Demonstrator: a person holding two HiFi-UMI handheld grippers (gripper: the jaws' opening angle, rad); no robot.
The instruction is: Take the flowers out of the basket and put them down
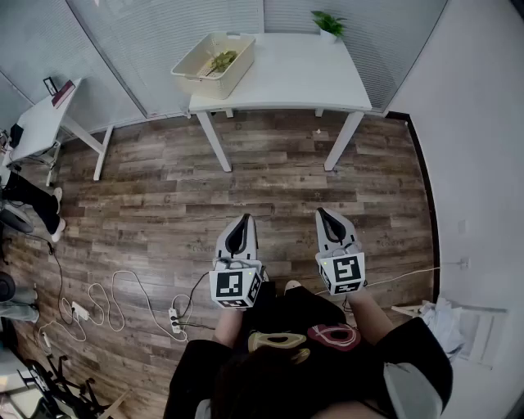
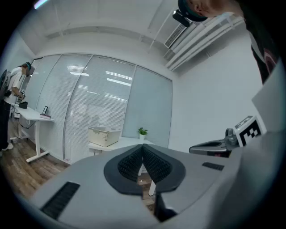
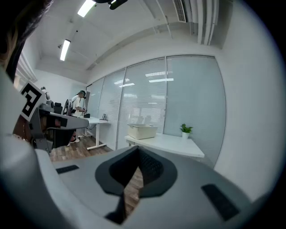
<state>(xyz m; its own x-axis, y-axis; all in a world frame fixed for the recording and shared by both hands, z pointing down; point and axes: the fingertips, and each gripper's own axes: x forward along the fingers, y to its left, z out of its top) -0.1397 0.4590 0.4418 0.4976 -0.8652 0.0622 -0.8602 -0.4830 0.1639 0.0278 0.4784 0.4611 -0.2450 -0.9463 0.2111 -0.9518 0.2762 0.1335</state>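
A cream basket (image 1: 193, 69) stands on the left end of a white table (image 1: 295, 78) across the room, with the greenish flowers (image 1: 221, 60) lying inside it. The basket also shows small in the left gripper view (image 2: 104, 135) and in the right gripper view (image 3: 142, 131). My left gripper (image 1: 242, 223) and right gripper (image 1: 325, 214) are held side by side close to my body, over the wooden floor and far short of the table. Both point toward the table. Each is shut, with nothing between the jaws (image 2: 143, 146) (image 3: 137, 150).
A small potted plant (image 1: 329, 23) stands at the table's far right corner. Another white desk (image 1: 49, 114) stands at the left, with a person (image 2: 18, 89) beside it. Cables and a power strip (image 1: 174, 317) lie on the floor at my left. A white wall runs along the right.
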